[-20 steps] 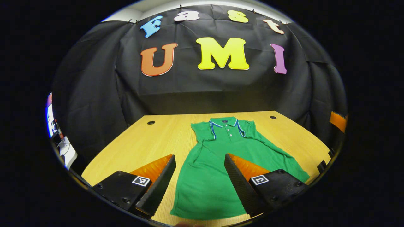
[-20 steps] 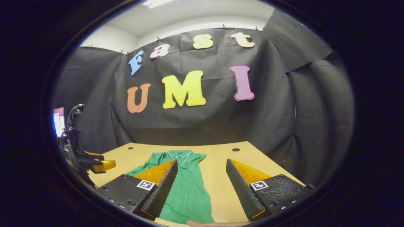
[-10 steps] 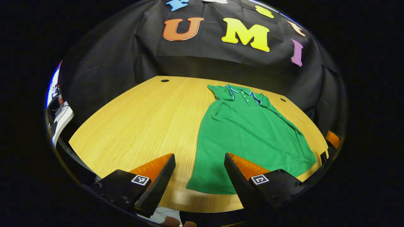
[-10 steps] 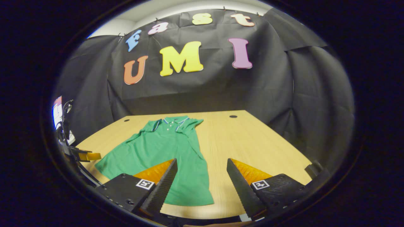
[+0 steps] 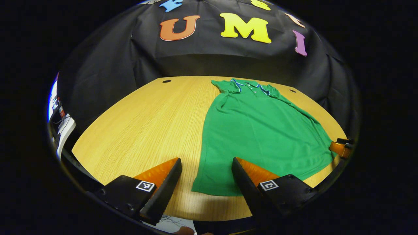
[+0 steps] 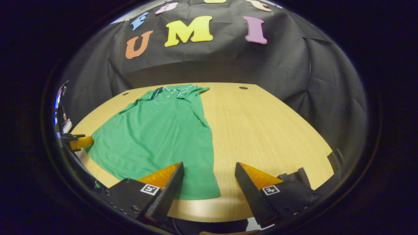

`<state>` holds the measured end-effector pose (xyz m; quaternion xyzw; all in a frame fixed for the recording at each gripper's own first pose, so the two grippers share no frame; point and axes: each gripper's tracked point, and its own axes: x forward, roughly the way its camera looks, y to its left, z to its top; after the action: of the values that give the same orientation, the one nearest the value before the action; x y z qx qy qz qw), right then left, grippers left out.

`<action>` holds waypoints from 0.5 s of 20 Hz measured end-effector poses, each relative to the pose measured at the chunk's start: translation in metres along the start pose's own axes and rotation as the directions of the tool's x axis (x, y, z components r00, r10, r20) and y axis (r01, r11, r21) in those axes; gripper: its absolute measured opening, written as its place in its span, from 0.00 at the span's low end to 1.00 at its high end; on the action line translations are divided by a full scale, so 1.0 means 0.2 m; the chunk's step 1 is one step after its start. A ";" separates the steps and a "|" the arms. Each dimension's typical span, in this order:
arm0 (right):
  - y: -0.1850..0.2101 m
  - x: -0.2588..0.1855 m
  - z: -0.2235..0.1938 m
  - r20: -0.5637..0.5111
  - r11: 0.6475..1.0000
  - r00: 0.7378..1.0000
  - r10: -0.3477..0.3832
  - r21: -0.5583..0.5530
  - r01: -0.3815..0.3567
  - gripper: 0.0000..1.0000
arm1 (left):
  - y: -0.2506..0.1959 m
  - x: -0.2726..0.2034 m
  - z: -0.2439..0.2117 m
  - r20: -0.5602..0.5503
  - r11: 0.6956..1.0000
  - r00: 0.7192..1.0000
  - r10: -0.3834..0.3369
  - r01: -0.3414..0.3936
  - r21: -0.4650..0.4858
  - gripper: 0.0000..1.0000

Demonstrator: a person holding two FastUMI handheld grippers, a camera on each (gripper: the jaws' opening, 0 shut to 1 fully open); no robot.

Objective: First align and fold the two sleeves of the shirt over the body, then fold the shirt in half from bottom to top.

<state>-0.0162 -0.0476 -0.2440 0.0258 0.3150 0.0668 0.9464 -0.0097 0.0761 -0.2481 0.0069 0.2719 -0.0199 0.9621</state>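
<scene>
1. The green short-sleeved polo shirt (image 5: 258, 130) lay flat on the pale wooden counter (image 5: 147, 124), collar at the far edge.
2. Left tongs (image 5: 206, 182) and right tongs (image 6: 209, 186) hung apart, empty, above the near hem corners, probably lining up a grip.
</scene>
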 end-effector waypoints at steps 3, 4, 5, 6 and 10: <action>0.01 -0.01 -0.01 -0.019 1.000 1.000 0.007 -0.018 -0.008 0.97 | 0.00 0.01 0.00 0.061 1.000 0.998 0.012 -0.014 0.022 1.00; 0.01 -0.01 -0.02 -0.025 1.000 1.000 0.009 -0.021 -0.009 0.96 | 0.00 0.01 -0.01 0.059 1.000 0.998 0.010 -0.012 0.029 1.00; 0.02 -0.01 -0.02 -0.025 1.000 1.000 0.010 -0.024 -0.010 1.00 | 0.00 0.00 -0.01 0.050 1.000 0.999 0.005 -0.006 0.028 0.99; 0.02 -0.02 -0.02 -0.026 1.000 1.000 0.011 -0.028 -0.012 0.96 | 0.00 0.00 -0.02 0.037 1.000 0.999 0.003 -0.004 0.024 0.99; 0.06 -0.04 -0.03 -0.016 0.999 0.999 0.037 -0.039 -0.038 0.96 | 0.00 -0.02 -0.03 0.023 1.000 1.000 0.014 -0.015 0.018 0.87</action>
<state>-0.0272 -0.0362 -0.2431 0.0127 0.3204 0.0907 0.9429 -0.0165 0.0761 -0.2504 0.0176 0.2607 -0.0156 0.9651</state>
